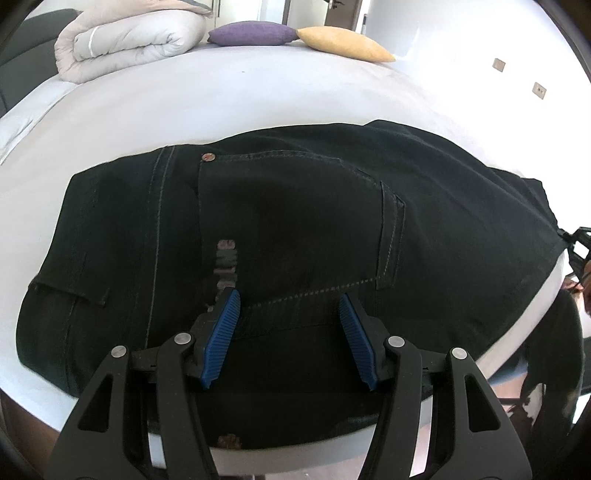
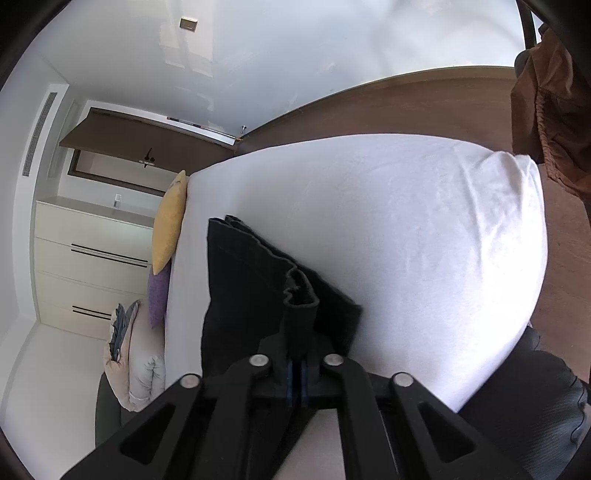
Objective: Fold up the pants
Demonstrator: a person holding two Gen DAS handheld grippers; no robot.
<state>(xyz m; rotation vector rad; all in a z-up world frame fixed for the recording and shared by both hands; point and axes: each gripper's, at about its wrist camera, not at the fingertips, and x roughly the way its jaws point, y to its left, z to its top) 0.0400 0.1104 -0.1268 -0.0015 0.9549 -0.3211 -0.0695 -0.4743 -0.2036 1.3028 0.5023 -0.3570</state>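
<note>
Black pants lie folded on a white bed, waistband and a copper button toward the far side, a back pocket facing up. My left gripper is open, its blue pads spread just above the near edge of the pants, holding nothing. My right gripper is shut on the hem end of the pants, with the bunched fabric edge sticking up between its fingers. The right gripper shows at the right edge of the left wrist view.
A rolled duvet, a purple cushion and a yellow cushion lie at the far end of the bed. A white dresser stands by the wall. Wooden floor lies beyond the bed. A brown garment hangs at right.
</note>
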